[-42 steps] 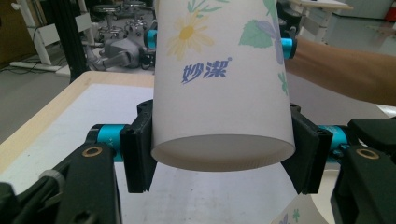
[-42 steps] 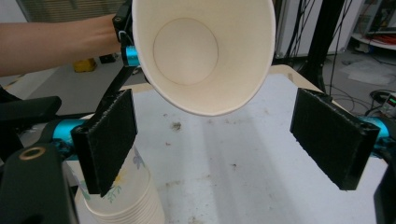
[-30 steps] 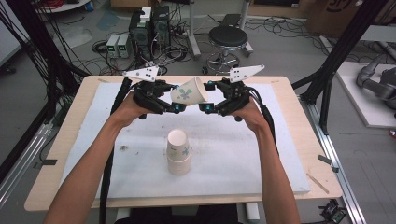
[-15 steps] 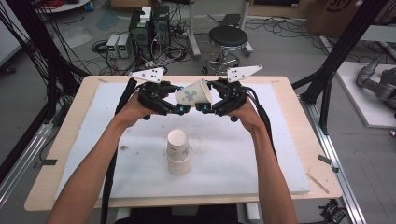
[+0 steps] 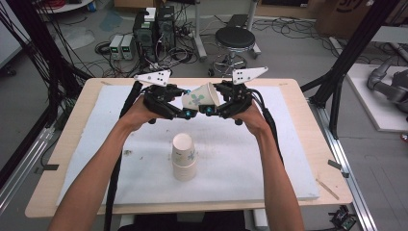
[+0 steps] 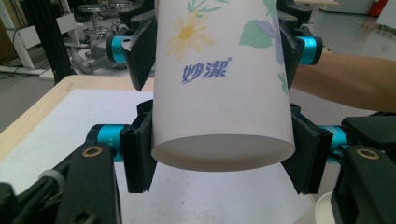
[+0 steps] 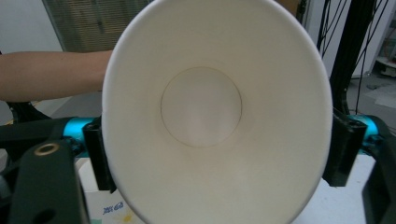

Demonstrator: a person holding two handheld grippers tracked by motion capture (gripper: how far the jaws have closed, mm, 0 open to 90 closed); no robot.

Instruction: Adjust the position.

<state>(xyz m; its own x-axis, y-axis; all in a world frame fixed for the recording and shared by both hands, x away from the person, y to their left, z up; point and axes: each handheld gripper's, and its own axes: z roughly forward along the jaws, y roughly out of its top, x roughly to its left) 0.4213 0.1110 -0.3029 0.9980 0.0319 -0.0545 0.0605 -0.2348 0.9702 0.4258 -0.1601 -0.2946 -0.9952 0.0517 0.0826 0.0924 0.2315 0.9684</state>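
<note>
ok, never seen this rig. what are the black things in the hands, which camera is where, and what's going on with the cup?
A person holds two hand-held two-jaw grippers. The high view looks down on the table: the left gripper and the right gripper meet at a flowered paper cup held in the air. The other two pictures come from cameras riding on each gripper. The left gripper view looks along the cup's outside from its base end, its jaws clamped on the wall. The right gripper view looks into the cup's open mouth; its jaws have just been closing, with the cup between them. On the white mat stands a stack of cups.
</note>
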